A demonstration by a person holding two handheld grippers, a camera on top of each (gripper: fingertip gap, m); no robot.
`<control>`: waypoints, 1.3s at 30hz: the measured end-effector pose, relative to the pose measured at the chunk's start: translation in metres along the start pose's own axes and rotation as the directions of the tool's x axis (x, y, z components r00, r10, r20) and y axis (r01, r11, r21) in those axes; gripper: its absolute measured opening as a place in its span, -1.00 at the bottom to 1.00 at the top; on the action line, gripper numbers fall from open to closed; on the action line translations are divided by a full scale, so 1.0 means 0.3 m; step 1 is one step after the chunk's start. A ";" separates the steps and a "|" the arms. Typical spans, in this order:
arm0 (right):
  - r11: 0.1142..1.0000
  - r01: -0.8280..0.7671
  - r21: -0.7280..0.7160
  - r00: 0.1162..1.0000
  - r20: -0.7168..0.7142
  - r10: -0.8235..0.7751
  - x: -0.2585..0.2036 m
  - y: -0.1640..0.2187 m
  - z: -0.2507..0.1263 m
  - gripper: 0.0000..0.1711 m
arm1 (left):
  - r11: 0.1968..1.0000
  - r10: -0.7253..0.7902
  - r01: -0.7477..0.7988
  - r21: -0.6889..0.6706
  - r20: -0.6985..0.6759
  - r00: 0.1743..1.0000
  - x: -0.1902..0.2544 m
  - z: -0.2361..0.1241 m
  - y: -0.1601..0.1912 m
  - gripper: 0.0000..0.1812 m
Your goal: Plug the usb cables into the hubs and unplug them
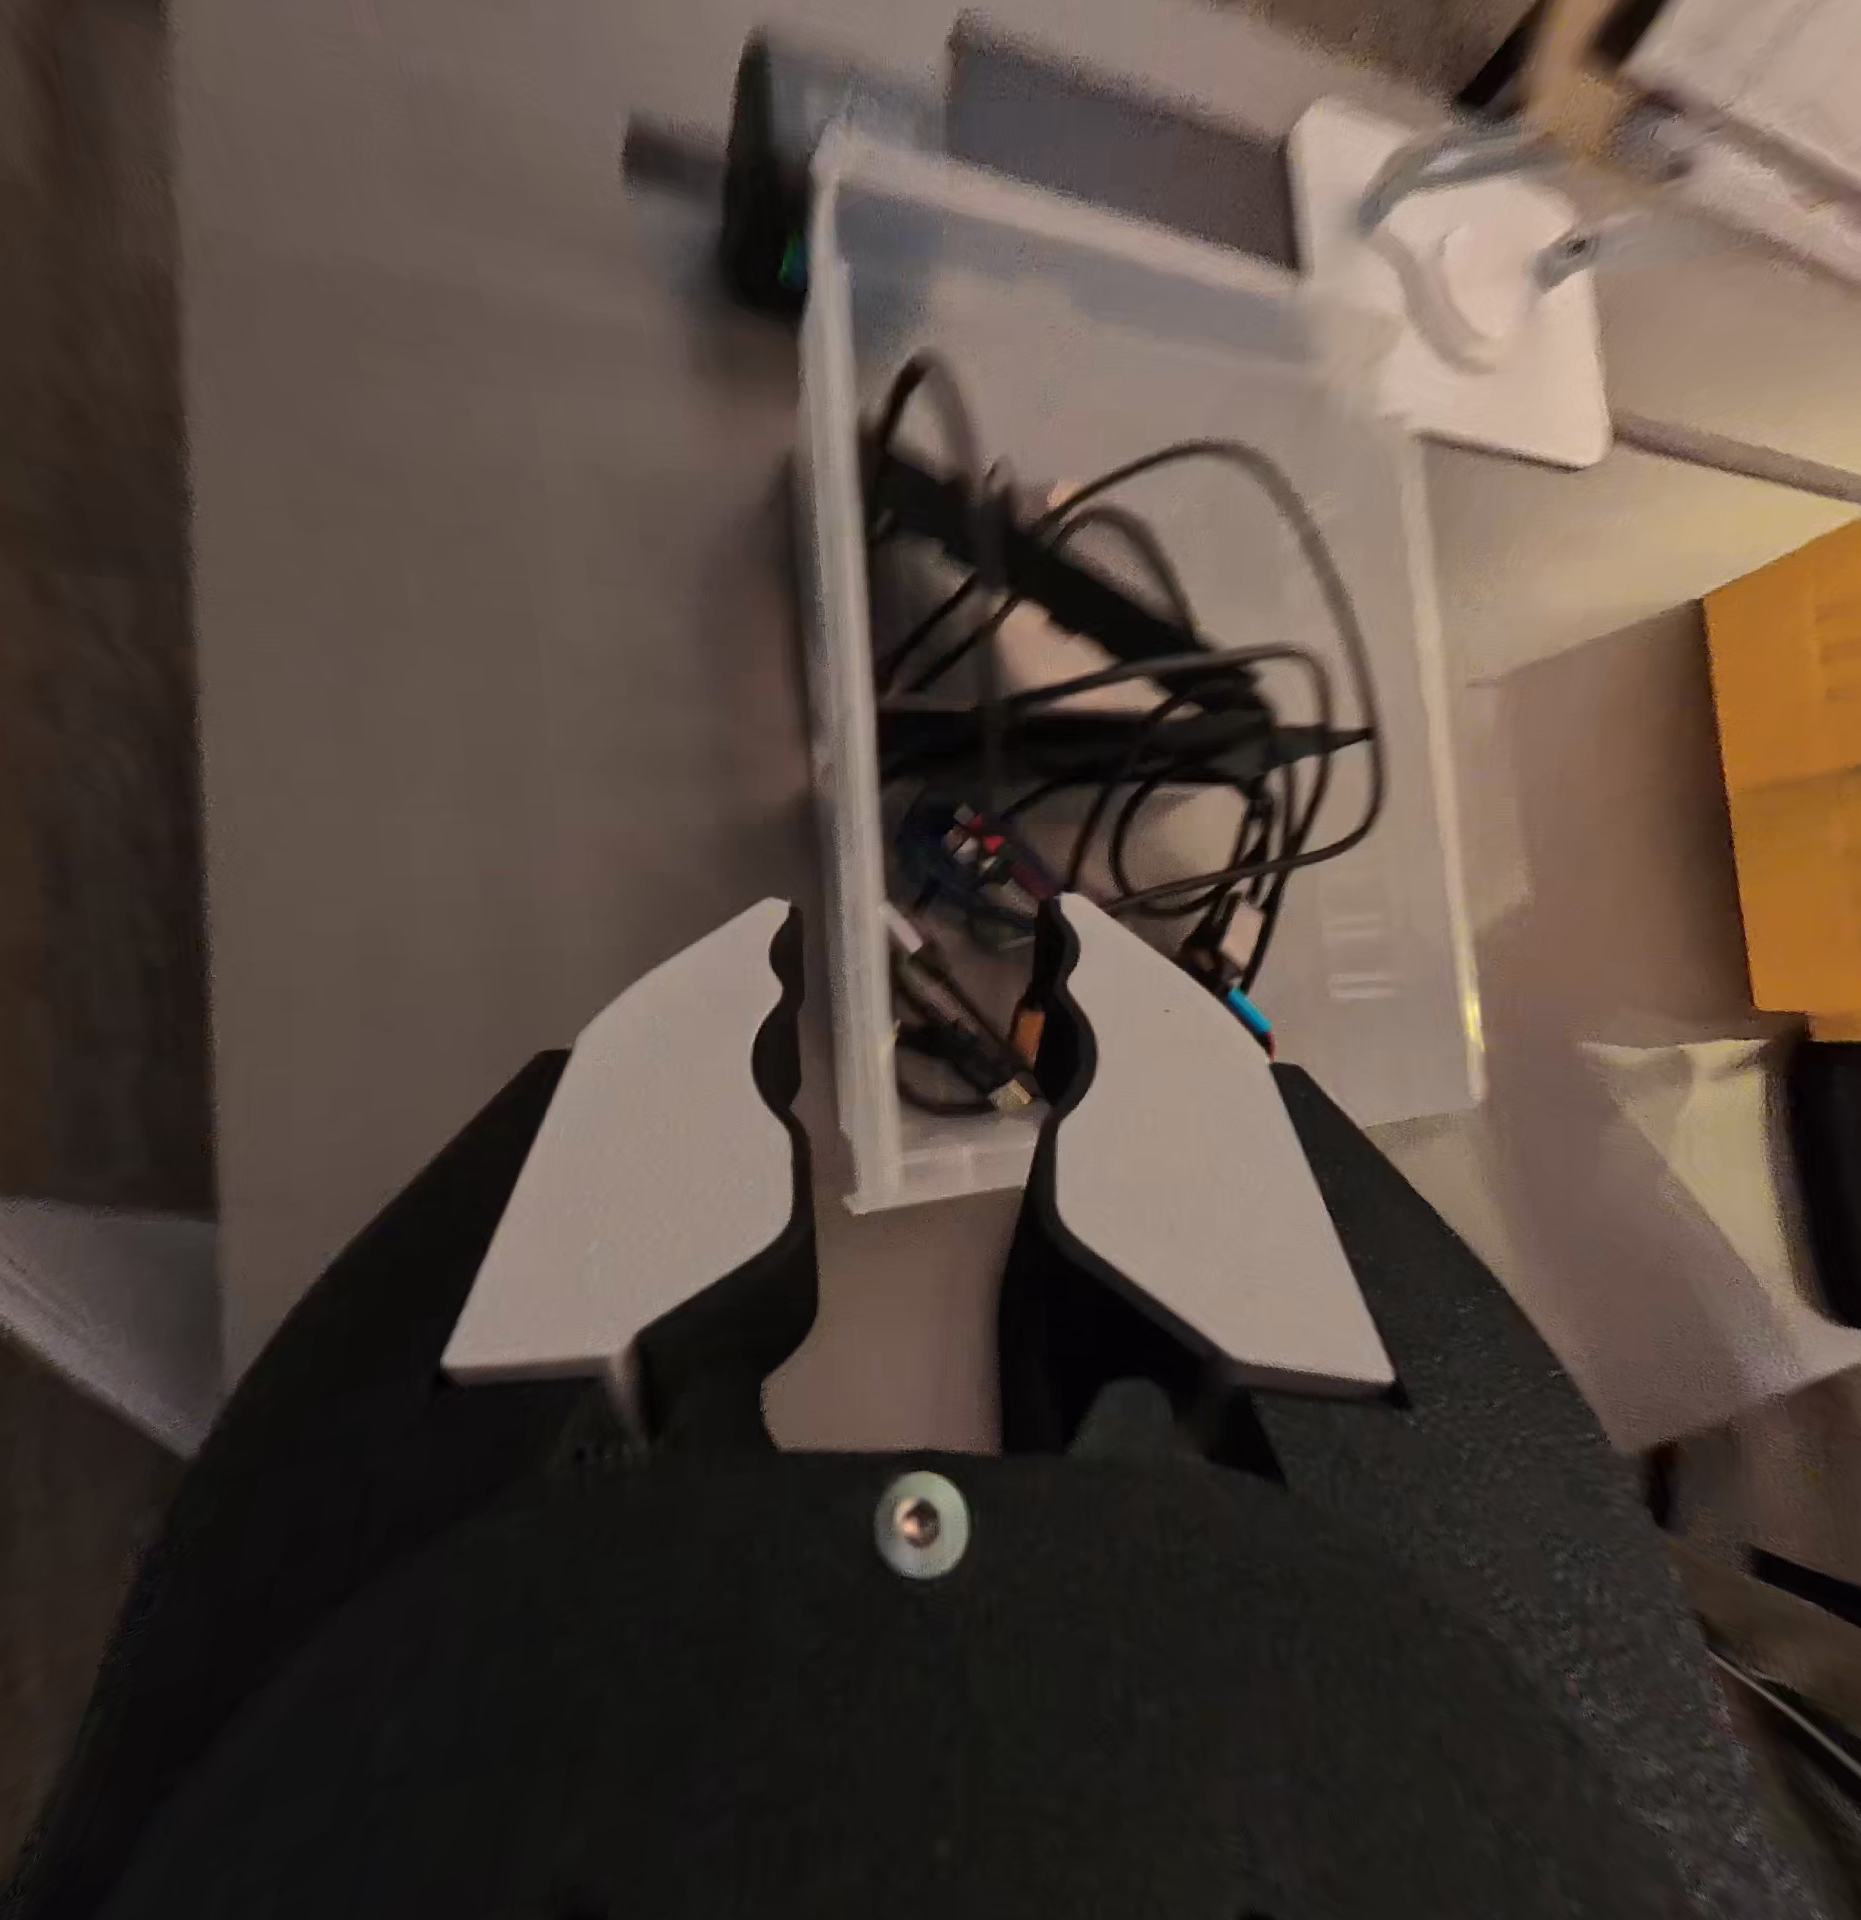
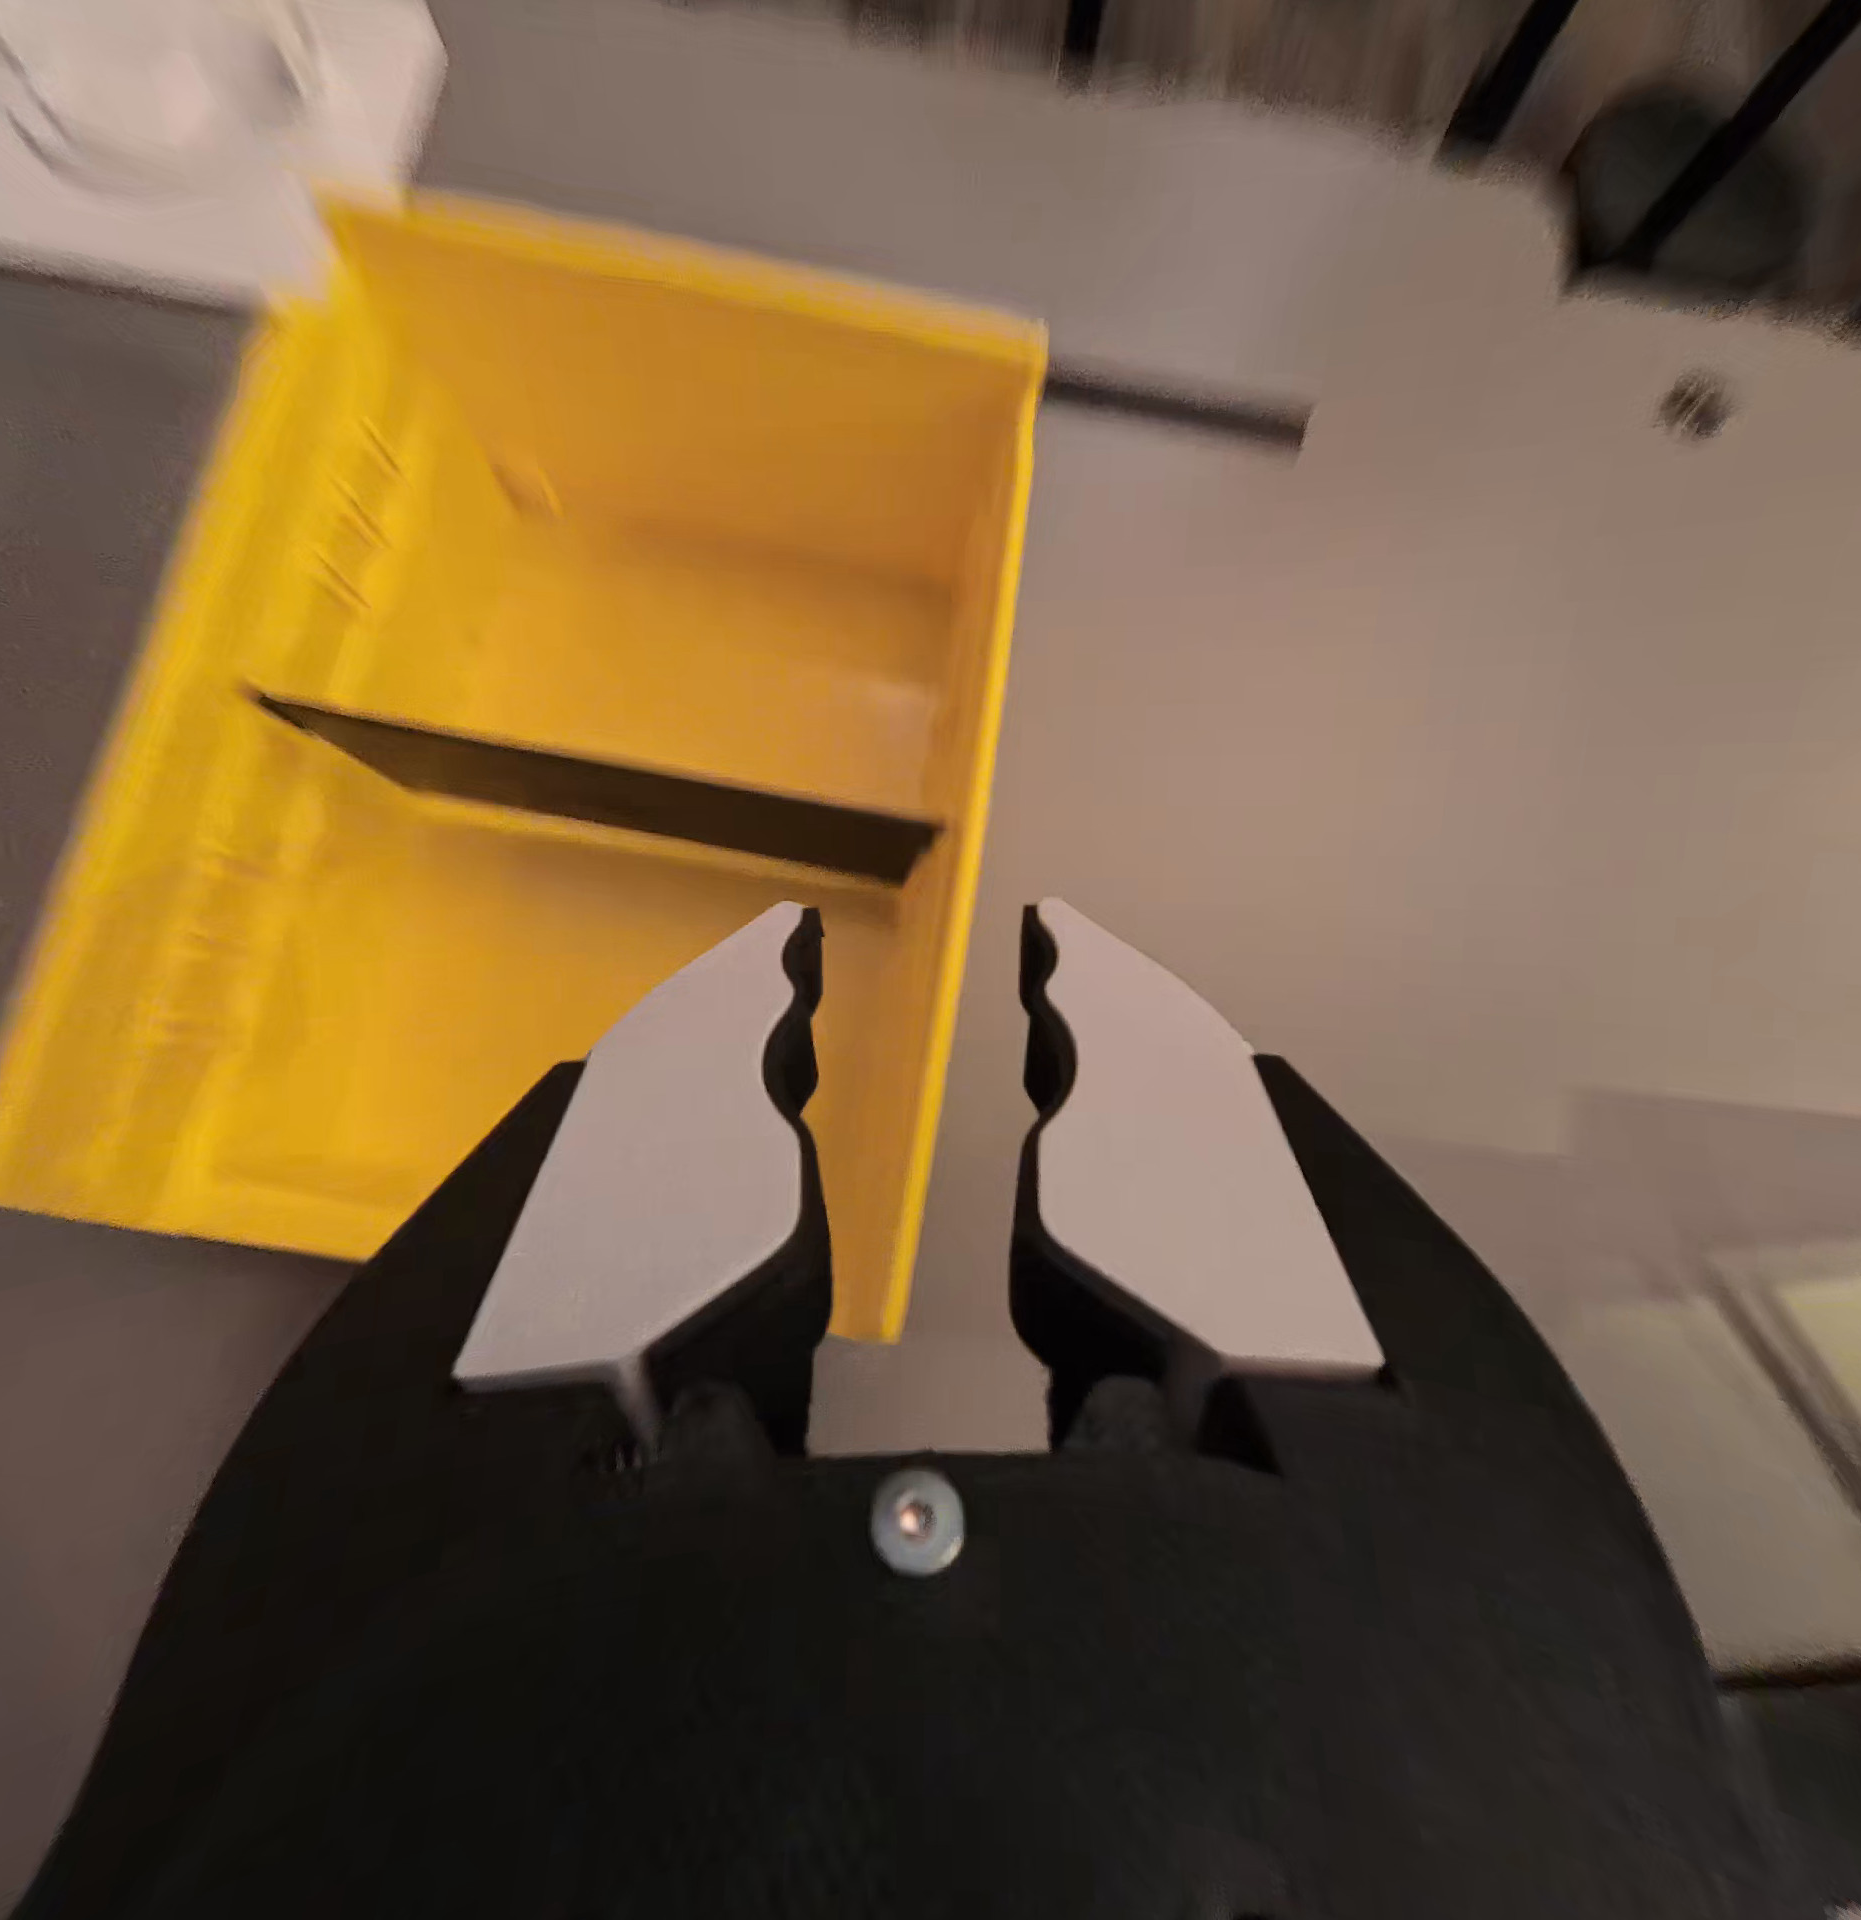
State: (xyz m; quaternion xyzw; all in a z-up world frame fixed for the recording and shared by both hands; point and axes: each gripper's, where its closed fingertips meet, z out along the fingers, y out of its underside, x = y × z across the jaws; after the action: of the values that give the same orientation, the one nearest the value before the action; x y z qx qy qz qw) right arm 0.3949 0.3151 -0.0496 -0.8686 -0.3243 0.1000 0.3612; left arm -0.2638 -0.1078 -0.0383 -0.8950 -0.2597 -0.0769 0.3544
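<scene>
In the left wrist view a clear plastic bin (image 1: 1425,727) holds a tangle of black USB cables (image 1: 1134,686) with coloured plugs near its front. My left gripper (image 1: 921,925) is open and empty, its jaws straddling the bin's near left wall. A dark hub-like box (image 1: 765,197) lies beyond the bin, blurred. In the right wrist view a yellow bin (image 2: 282,987) with a black divider (image 2: 614,795) is empty. My right gripper (image 2: 921,920) is open and empty, its jaws on either side of the yellow bin's right wall.
A white stand with a clear holder (image 1: 1477,301) sits behind the clear bin. The yellow bin's side (image 1: 1809,769) shows at the right of the left wrist view. The grey tabletop (image 2: 1425,779) spreads right of the yellow bin. Both views are motion-blurred. About 80 cm separates my left fingertips from my right.
</scene>
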 end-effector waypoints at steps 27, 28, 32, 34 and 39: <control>0.994 0.055 0.095 0.992 0.112 -0.066 -1.010 0.025 0.403 0.29 | 0.927 0.351 -0.369 0.065 0.199 0.915 0.869 0.754 0.261 0.60; 0.996 0.045 0.082 0.993 0.107 -0.053 -1.011 0.039 0.422 0.30 | 0.932 0.340 -0.359 0.054 0.219 0.915 0.853 0.768 0.269 0.60; 0.999 0.006 0.042 0.997 0.071 -0.009 -1.007 0.072 0.477 0.35 | 0.953 0.285 -0.303 0.030 0.264 0.922 0.801 0.812 0.289 0.60; 1.000 -0.011 0.027 0.998 0.057 0.010 -1.008 0.084 0.499 0.39 | 0.964 0.257 -0.267 0.001 0.256 0.932 0.786 0.836 0.309 0.60; 0.999 -0.038 0.008 0.999 0.032 0.037 -1.012 0.104 0.545 0.52 | 0.976 0.214 -0.215 -0.027 0.274 0.937 0.745 0.861 0.318 0.60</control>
State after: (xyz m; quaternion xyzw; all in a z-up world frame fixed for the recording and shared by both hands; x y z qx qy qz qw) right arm 0.1099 0.1975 -0.2072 -0.8712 -0.3132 0.1218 0.3580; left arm -0.0356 0.0996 -0.2136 -0.9194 -0.2076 0.0879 0.3223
